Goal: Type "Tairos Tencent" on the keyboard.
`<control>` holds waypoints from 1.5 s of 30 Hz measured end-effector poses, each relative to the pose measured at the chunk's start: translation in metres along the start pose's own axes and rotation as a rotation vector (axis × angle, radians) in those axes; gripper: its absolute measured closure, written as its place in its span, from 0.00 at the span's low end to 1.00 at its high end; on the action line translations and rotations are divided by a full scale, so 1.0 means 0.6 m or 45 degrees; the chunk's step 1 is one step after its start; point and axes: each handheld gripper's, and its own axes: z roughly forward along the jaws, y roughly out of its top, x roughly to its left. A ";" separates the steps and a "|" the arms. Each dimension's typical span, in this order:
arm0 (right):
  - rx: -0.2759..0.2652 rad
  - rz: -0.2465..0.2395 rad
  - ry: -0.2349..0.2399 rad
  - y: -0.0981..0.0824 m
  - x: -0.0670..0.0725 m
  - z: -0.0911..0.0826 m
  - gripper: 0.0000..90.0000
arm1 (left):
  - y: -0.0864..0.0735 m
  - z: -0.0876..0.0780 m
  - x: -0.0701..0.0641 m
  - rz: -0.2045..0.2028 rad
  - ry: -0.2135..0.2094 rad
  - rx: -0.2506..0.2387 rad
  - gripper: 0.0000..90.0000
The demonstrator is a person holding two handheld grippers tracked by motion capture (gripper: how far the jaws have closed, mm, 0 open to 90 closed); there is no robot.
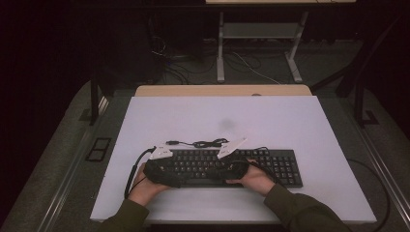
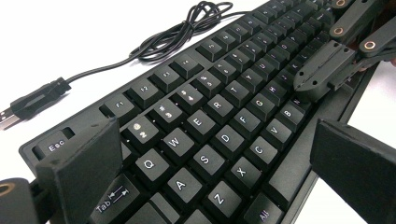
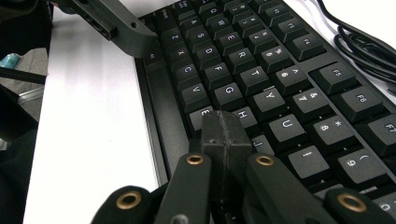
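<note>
Right tool [image 3: 226,128] over keyboard [image 3: 261,70] "H" key [image 3: 244,115]

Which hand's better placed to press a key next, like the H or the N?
Probably the right. The right gripper has its jaws shut into one tip, poised by the H key on the keyboard. The left gripper stands open over the Q-to-C side.

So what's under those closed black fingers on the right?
Keyboard keys. The right gripper's shut tips sit over the keys between the lettered B and H; whatever key is directly beneath is covered, and whether they touch it can't be told.
</note>
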 end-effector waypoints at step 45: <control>-0.147 0.075 -0.063 -0.008 -0.028 -0.043 0.47 | 0.002 -0.009 -0.005 0.008 0.000 -0.023 0.28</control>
